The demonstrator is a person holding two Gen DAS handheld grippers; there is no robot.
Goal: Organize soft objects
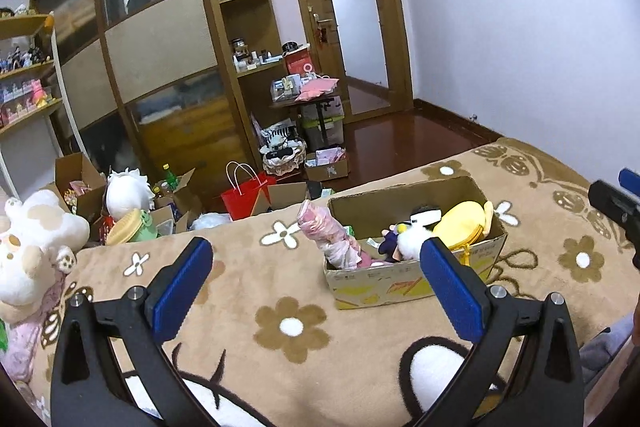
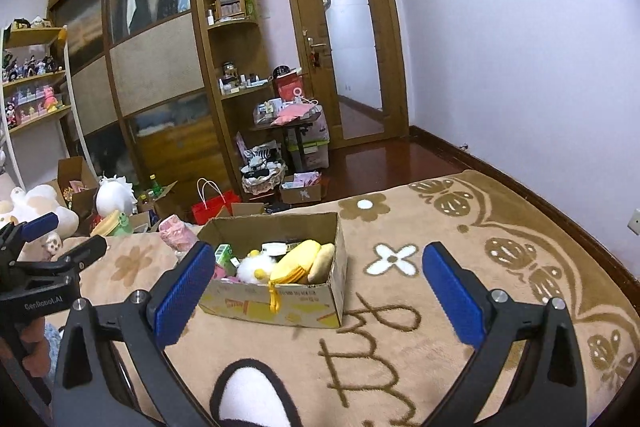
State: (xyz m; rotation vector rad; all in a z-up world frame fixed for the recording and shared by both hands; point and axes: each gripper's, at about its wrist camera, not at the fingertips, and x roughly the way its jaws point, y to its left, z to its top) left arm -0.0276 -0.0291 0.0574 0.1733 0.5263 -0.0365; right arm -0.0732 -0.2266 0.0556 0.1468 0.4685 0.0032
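Note:
A cardboard box (image 1: 404, 285) stands on the tan flowered blanket (image 1: 288, 291). It holds a yellow plush (image 1: 460, 223), a white plush (image 1: 412, 239), a dark doll and a pink bundle (image 1: 332, 235) that sticks out at its left end. The box (image 2: 280, 307) shows in the right wrist view too, with the yellow plush (image 2: 298, 261) inside. My left gripper (image 1: 316, 283) is open and empty, near the box's left front. My right gripper (image 2: 320, 291) is open and empty, just in front of the box. A large white and tan plush (image 1: 32, 251) lies at the blanket's left edge.
Beyond the bed, the floor holds open cardboard boxes (image 1: 80, 183), a white plush (image 1: 128, 193), a red paper bag (image 1: 244, 197) and a basket (image 1: 284, 159). A wooden wardrobe (image 1: 160, 59) and shelves fill the back. A door (image 1: 352, 15) stands at the far right.

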